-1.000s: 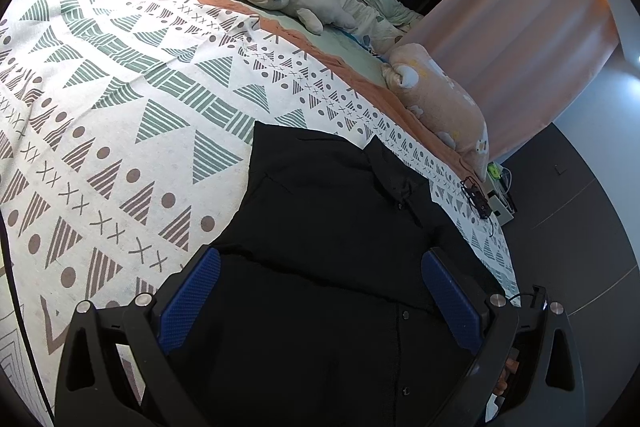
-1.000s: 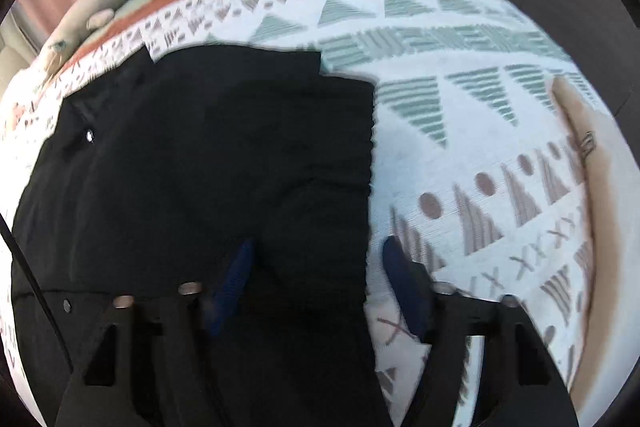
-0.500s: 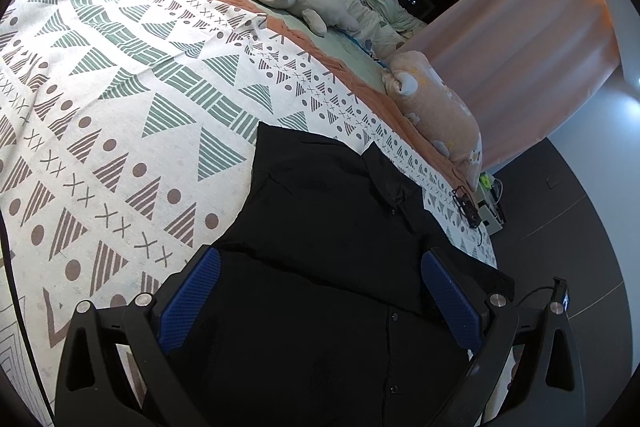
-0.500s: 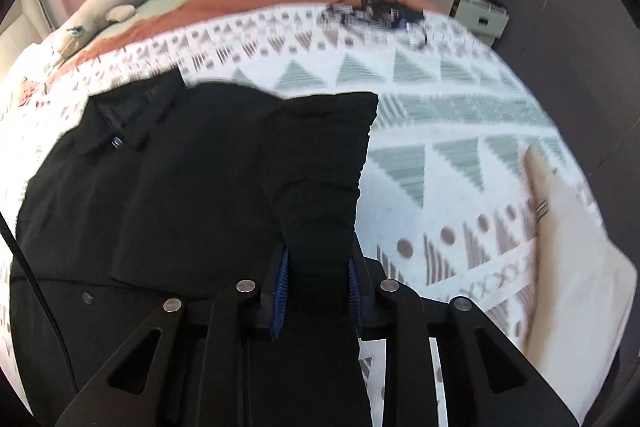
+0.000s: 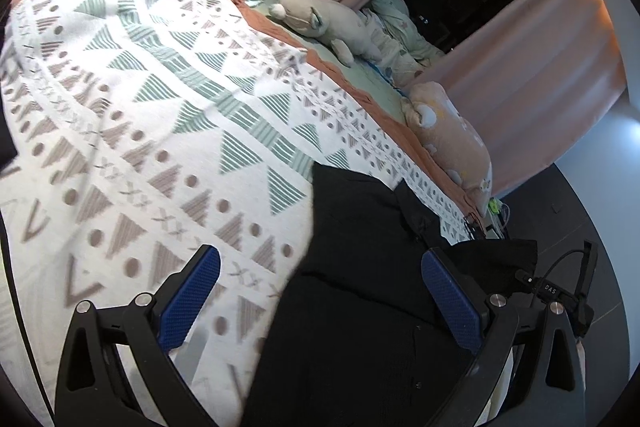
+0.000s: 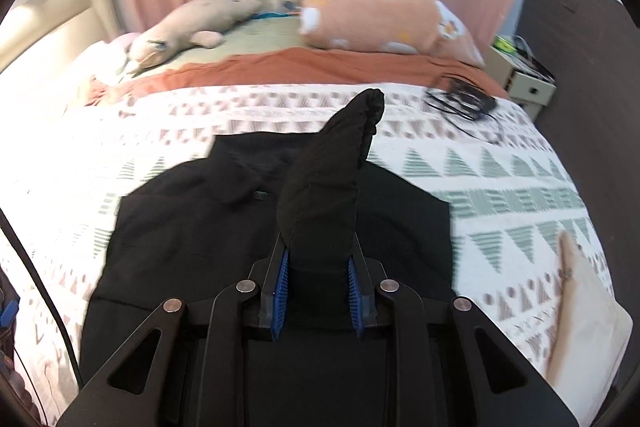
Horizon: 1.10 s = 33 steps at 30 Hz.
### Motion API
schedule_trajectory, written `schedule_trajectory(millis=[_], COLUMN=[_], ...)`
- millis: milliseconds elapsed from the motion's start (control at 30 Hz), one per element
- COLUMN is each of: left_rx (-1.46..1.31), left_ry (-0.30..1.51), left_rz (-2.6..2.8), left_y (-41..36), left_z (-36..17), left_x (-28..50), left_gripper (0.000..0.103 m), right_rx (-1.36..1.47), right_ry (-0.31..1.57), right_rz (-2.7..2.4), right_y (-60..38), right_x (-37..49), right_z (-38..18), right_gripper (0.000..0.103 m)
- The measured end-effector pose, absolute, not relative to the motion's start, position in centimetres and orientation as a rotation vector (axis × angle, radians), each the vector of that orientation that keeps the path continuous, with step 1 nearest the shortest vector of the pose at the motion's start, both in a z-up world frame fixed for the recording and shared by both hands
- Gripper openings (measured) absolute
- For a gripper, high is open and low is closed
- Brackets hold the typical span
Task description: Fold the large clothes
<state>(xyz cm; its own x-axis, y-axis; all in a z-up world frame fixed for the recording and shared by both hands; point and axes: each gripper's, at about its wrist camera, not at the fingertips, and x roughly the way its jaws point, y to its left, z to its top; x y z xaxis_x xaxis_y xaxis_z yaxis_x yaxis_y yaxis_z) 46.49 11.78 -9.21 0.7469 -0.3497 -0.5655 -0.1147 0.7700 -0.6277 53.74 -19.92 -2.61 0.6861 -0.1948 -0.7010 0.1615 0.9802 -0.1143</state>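
A black button shirt (image 6: 200, 227) lies spread, collar away from me, on a white patterned bedspread (image 6: 500, 179). My right gripper (image 6: 318, 291) is shut on the shirt's black sleeve (image 6: 336, 163), which stands lifted above the shirt's body. In the left wrist view the shirt (image 5: 360, 307) fills the lower right. My left gripper (image 5: 320, 303) is open and empty, held over the shirt's left edge and the bedspread (image 5: 160, 107).
Two plush toys (image 6: 380, 15) and pillows line the far side of the bed. A tangle of black cable (image 6: 460, 99) lies on the bedspread's right corner. A beige cushion (image 6: 588, 307) sits at right. Pink curtains (image 5: 540, 67) hang behind; dark floor lies to the right.
My right gripper closed on the sleeve and raised it off the bed toward the shirt's middle. My left gripper, still open, shifted left, off the shirt's body to its edge.
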Motion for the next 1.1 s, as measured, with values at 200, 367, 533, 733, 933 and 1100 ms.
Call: schedule_trajectory(millis=[200,367,533,733,933,1100], left_rx=[-0.715,-0.736,-0.751,-0.754,-0.677,-0.662], left_ry=[0.712,0.724,0.724,0.708,0.697,0.659], left_rz=[-0.075,-0.047,-0.062,-0.079,-0.095,-0.118], left_y=[16.6,18.3,17.8,15.5,12.6,10.9], left_z=[-9.6,-10.1,-9.6,-7.3,-4.8,-3.1], left_x=[45.0,44.7,44.5,44.0,42.6,39.2], left_gripper=[0.103,0.103,0.103,0.103,0.103,0.103], right_rx=[-0.057,0.059,0.035,0.016,0.058,0.09], right_ry=[0.803,0.865,0.864,0.853,0.827,0.795], right_rz=[-0.137,0.059,0.12,0.094,0.073,0.062], right_y=[-16.0,-13.3,-12.1,-14.7,-16.5,-19.2], right_x=[55.6,58.7,58.0,55.5,50.9,45.7], right_z=[-4.5,-7.0,-7.6,-6.1,-3.4,-0.9], right_gripper=[0.022,0.024,0.06,0.067,0.067,0.067])
